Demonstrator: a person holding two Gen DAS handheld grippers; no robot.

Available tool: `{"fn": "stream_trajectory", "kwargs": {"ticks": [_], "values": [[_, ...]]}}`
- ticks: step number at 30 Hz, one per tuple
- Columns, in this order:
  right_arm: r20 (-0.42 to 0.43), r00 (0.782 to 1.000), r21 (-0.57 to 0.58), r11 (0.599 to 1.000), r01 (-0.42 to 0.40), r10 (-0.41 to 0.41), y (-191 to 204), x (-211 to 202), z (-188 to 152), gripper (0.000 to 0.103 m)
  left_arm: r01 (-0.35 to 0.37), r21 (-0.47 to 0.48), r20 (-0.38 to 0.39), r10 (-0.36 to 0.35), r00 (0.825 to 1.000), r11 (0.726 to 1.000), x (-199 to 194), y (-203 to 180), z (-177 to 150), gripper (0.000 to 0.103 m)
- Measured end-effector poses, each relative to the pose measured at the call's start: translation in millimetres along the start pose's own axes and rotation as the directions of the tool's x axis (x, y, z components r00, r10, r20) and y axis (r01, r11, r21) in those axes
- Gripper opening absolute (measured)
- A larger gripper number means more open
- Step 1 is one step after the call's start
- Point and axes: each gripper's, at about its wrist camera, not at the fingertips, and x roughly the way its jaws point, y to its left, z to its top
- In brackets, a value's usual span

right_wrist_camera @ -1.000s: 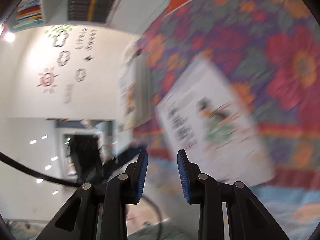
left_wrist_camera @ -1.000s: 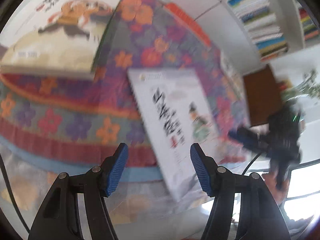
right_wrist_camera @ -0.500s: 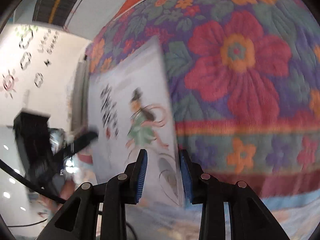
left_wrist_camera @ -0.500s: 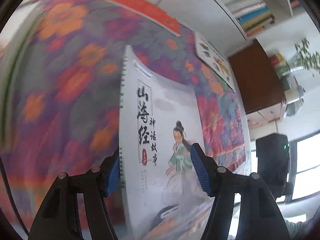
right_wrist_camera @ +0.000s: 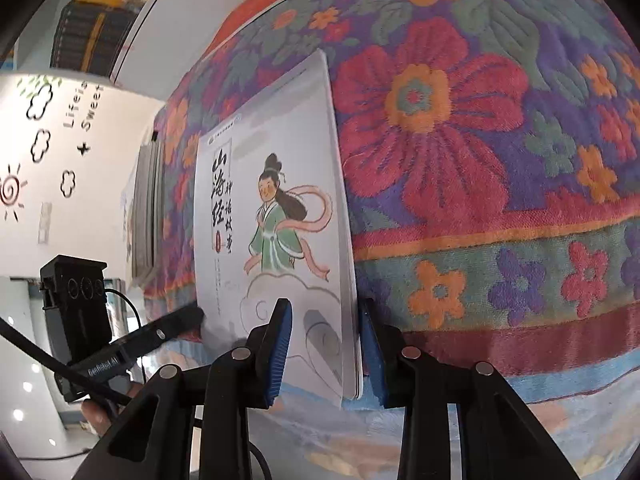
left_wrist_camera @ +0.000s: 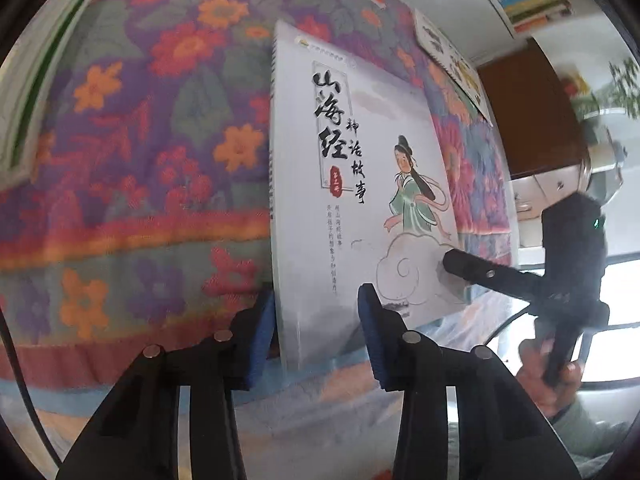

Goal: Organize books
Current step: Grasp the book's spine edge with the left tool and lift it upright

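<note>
A thin white picture book [left_wrist_camera: 352, 184] with black Chinese title and a green-robed figure lies on the flowered cloth [left_wrist_camera: 140, 160], its near end past the table's front edge. My left gripper [left_wrist_camera: 316, 332] is open, its jaws straddling the book's near left corner. My right gripper [right_wrist_camera: 324, 348] is open, its jaws straddling the book's [right_wrist_camera: 280, 220] near right corner. Each gripper shows in the other's view: right [left_wrist_camera: 520, 276], left [right_wrist_camera: 132, 340].
A stack of books [right_wrist_camera: 146, 208] lies left of the white book. A red book [right_wrist_camera: 260, 4] and another picture book [left_wrist_camera: 452, 60] lie at the cloth's far side. Bookshelves [left_wrist_camera: 528, 0] and a brown cabinet [left_wrist_camera: 528, 108] stand beyond.
Both grippers have moved in to the white book's near end, one at each corner. The book's near end now sits between both pairs of jaws.
</note>
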Motion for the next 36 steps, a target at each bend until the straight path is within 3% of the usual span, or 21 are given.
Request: {"fn": "stream_trajectory", "kwargs": {"ticks": [1,4,5,6,9,11,13,15,18,22,24,27,29,32,35,36], "values": [[0.001,1.0,0.006,1.0,-0.015,0.015,-1.6,-0.8,-0.6,0.04,0.005,-0.001,0.005,-0.005,1.0,1.0,0.4,-0.5,0.1,0.037],[0.005,0.999,0.031,0.999,-0.039,0.039,-4.0,-0.6,1.4,0.043,0.134,-0.088,0.042,-0.131,0.991,0.987,-6.6,11.2,1.2,0.037],[0.006,0.999,0.034,0.998,-0.045,0.045,-5.3,-1.2,1.0,0.043,0.213,-0.118,0.057,-0.207,0.977,0.97,-11.7,15.7,1.6,0.037],[0.006,0.999,0.039,0.998,-0.054,0.054,-6.9,-1.8,0.7,0.043,0.305,-0.142,0.087,-0.295,0.951,0.942,-20.3,17.7,2.1,0.037],[0.008,0.997,0.069,0.994,-0.079,0.079,-8.2,1.9,1.6,0.043,0.411,-0.093,0.14,-0.397,0.907,0.907,-39.9,3.2,5.9,0.037],[0.007,0.995,0.092,0.99,-0.104,0.103,-14.3,0.8,2.8,0.043,0.385,-0.052,0.134,-0.376,0.917,0.921,-39.6,-8.3,8.5,0.037],[0.007,0.992,0.112,0.986,-0.127,0.127,-20.0,-0.9,3.5,0.043,0.269,-0.035,0.108,-0.264,0.958,0.962,-25.2,-14.5,10.8,0.037],[0.007,0.99,0.119,0.983,-0.141,0.141,-23.8,-2.5,3.8,0.043,0.192,-0.042,0.085,-0.188,0.978,0.98,-9.1,-12.9,13.3,0.034],[0.007,0.989,0.117,0.982,-0.148,0.148,-26.4,-4.9,2.9,0.043,0.235,-0.091,0.052,-0.231,0.972,0.968,10.6,-9.4,16.3,0.029],[0.004,0.988,0.121,0.98,-0.155,0.156,-27.8,-6.2,1.8,0.043,0.215,-0.083,0.031,-0.213,0.977,0.973,23.2,-22.3,21.0,0.02],[-0.003,0.984,0.14,0.974,-0.175,0.178,-34.3,-7.8,1.7,0.043,0.278,-0.154,0.033,-0.277,0.96,0.948,20.7,-13.3,25.9,0.015],[-0.034,0.974,0.188,0.959,-0.212,0.222,-43.9,-12.4,1.5,0.045,0.418,-0.245,0.073,-0.413,0.908,0.875,15.3,-6.2,33.9,0.013],[-0.015,0.963,0.211,0.942,-0.261,0.27,-51.6,-19.3,-3.4,0.048,0.468,-0.258,0.082,-0.464,0.882,0.845,11.0,-5.9,38.6,0.013],[0.02,0.92,0.279,0.882,-0.38,0.391,-63.0,-17.7,-5.3,0.053,0.513,-0.282,0.077,-0.514,0.854,0.81,13.0,-8.2,44.2,0.013],[0.054,0.89,0.326,0.835,-0.444,0.452,-66.7,-10.6,0.8,0.053,0.519,-0.3,0.056,-0.528,0.847,0.801,18.9,-11.8,44.4,0.013],[0.064,0.891,0.327,0.834,-0.444,0.45,-66.3,-11.8,1.4,0.047,0.484,-0.293,0.04,-0.495,0.868,0.825,20.0,-13.6,43.8,0.013]]}}
